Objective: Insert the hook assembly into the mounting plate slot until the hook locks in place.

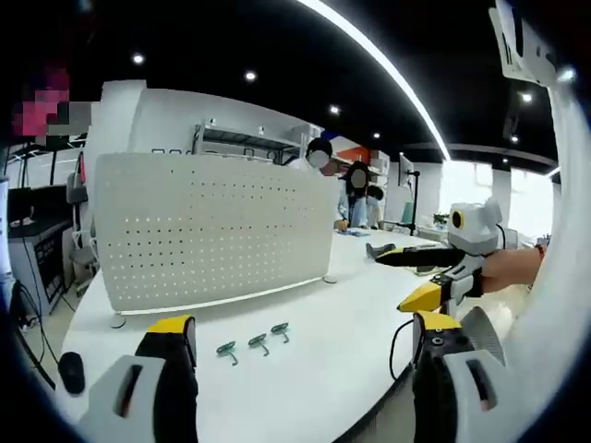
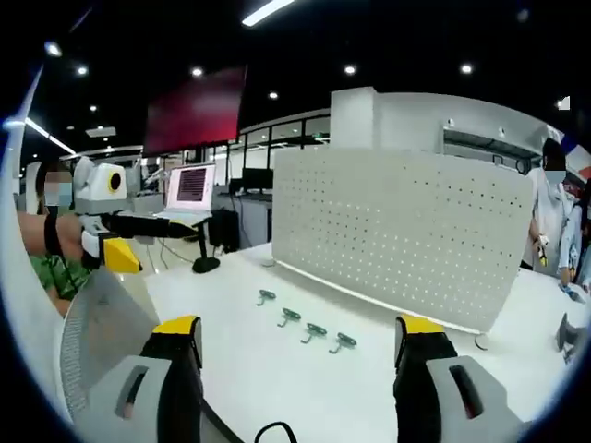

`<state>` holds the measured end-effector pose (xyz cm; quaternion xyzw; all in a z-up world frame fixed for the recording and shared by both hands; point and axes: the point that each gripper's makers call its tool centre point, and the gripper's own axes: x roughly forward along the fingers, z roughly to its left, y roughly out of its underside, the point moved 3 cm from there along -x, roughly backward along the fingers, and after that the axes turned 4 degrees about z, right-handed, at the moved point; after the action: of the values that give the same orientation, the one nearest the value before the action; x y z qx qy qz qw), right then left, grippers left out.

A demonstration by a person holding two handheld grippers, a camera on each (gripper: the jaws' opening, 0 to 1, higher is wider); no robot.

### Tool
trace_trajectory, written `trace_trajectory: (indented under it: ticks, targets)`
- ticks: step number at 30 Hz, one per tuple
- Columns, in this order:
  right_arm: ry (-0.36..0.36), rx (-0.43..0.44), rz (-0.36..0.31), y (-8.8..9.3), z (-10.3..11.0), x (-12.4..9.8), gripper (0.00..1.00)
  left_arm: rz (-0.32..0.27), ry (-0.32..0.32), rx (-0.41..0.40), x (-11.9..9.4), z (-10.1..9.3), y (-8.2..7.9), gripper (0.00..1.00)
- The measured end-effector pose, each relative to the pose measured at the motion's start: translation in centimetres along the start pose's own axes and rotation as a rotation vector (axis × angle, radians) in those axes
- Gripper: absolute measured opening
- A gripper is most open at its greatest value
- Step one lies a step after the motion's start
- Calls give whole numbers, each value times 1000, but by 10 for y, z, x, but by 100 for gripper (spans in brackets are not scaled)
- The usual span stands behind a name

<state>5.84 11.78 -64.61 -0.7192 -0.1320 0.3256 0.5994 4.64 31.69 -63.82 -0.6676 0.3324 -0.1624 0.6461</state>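
1. Left gripper view: our left gripper (image 1: 305, 355) hangs over the near edge of the white table (image 1: 360, 305) with its jaws spread wide and nothing between them.
2. Ahead of it, three small hooks (image 1: 254, 343) lie loose on the table, in a short row running left to right, between the jaws as we see them but well clear of the tips. We touch none of them.
3. Beyond the hooks stands the pegboard (image 1: 212, 231), upright on small feet, its long axis running across the view, with its holed face turned to us. We judge the coming move to go forward and down to a hook, then on along the same line to the board.
4. At the right of this view our right gripper (image 1: 434, 291) hovers off the table edge; from this side we cannot tell how its jaws stand.
5. Right gripper view: our right gripper (image 2: 295, 355) is also spread wide and empty, over the near table edge.
6. Here four hooks (image 2: 305, 325) lie in a row slanting from upper left to lower right, just ahead of the tips and near the foot of the pegboard (image 2: 406, 235).
7. Our left gripper (image 2: 120, 251) shows at far left, well apart from the hooks.
8. Our reading: both grippers stand about equally near the hooks, and no hook is in the board yet.
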Motion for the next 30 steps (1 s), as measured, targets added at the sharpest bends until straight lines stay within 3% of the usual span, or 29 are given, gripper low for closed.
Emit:
trace_trajectory:
  ticks: [9,15,20,30]
  targets:
    - [7,3,8,1,-2,0,86,-4,19,-12,9,0,0,99]
    - [12,75,-2,7,-7,1,86,16,64,14,20,-3,-4,99]
    - [27,42,12,3,-10,3,86,-15,70,-25,22,-1,-6,99]
    - [5,52,38,10,-7,13,84,-2,85,-34,31,-8,-7,98]
